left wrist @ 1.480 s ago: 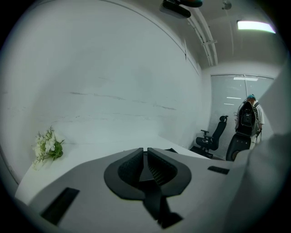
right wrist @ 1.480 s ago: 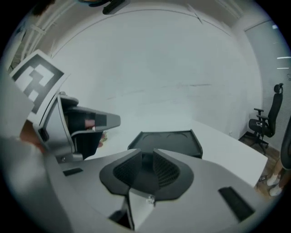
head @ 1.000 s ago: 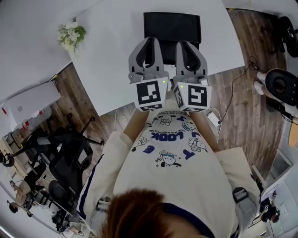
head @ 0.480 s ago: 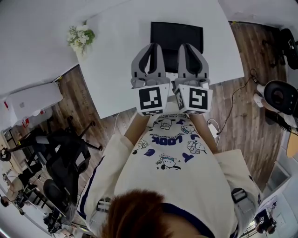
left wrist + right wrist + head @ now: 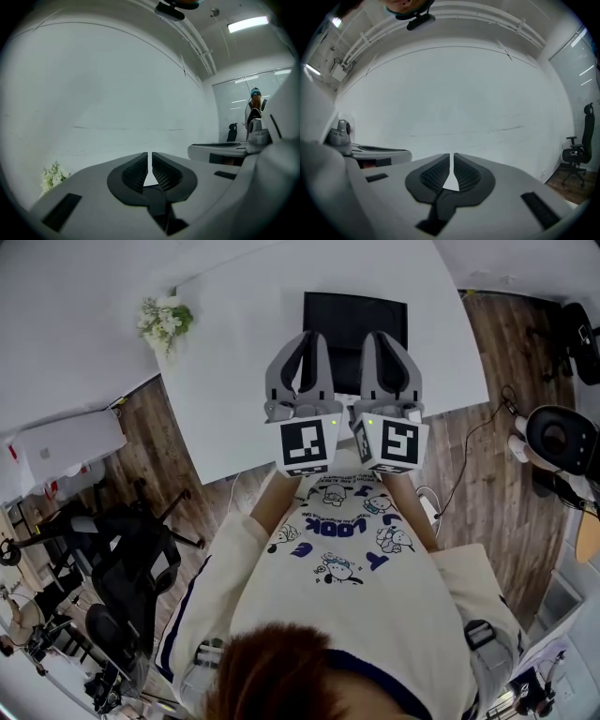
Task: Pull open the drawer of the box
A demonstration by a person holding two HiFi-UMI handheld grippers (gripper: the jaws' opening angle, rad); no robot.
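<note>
1. At the upper centre of the head view, the black box (image 5: 356, 310) lies on the white desk (image 5: 234, 381), near the desk's far edge; its drawer cannot be made out from above.
2. Just below it in the frame, the left tongs (image 5: 307, 336) and right tongs (image 5: 380, 336) are held side by side. Their tips overlap the box's near edge, though contact cannot be judged.
3. In the left gripper view, the left tongs (image 5: 150, 155) are pressed together to a thin slit with nothing between them. The right gripper view shows the right tongs (image 5: 452, 156) the same way.
4. Both gripper views look out at a plain white wall (neither shows the box).
5. A bunch of white flowers (image 5: 164, 320) stands at the desk's upper-left corner, well apart from the box; bare desk lies between them.
6. The desk's near edge runs under the marker cubes (image 5: 307, 444). Wooden floor (image 5: 478, 456) shows beyond the right edge, and black office chairs (image 5: 131, 549) crowd the lower left.
</note>
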